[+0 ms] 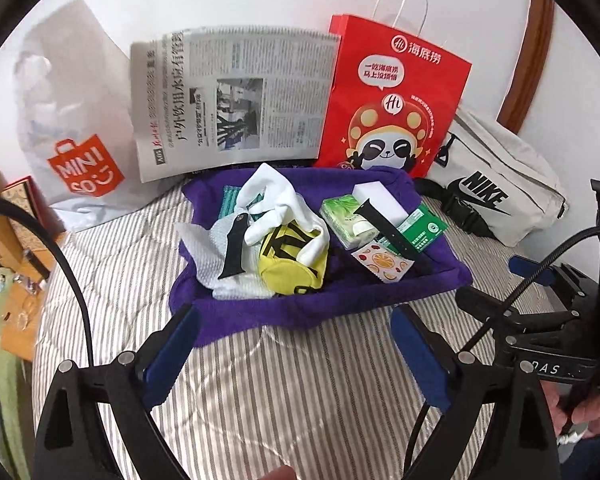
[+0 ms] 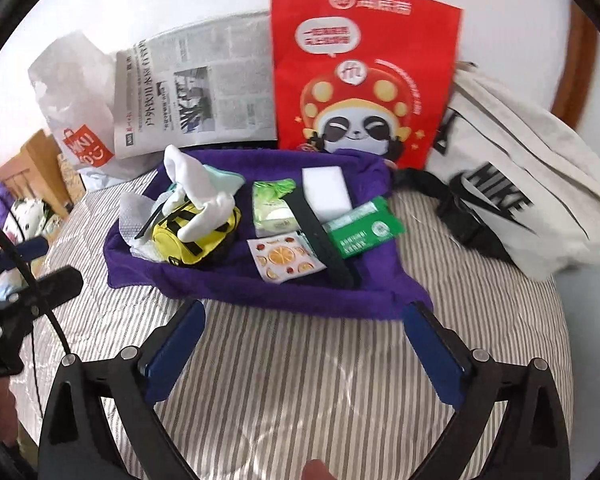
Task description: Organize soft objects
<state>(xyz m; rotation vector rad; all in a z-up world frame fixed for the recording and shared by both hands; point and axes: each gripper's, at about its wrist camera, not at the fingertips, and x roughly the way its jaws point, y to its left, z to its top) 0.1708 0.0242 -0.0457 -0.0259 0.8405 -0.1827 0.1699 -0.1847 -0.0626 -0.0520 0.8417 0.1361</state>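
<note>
A purple towel lies spread on the striped bed. On it rest a white cloth, a yellow pouch, a mesh cloth, a tissue pack, a white sponge, a green packet, a fruit-print sachet and black straps. My left gripper stands open just short of the towel's near edge, nothing between its fingers. My right gripper is open too, close to the same edge.
Against the wall lean a white Miniso bag, a newspaper, a red paper bag and a white Nike bag. Wooden furniture stands left of the bed.
</note>
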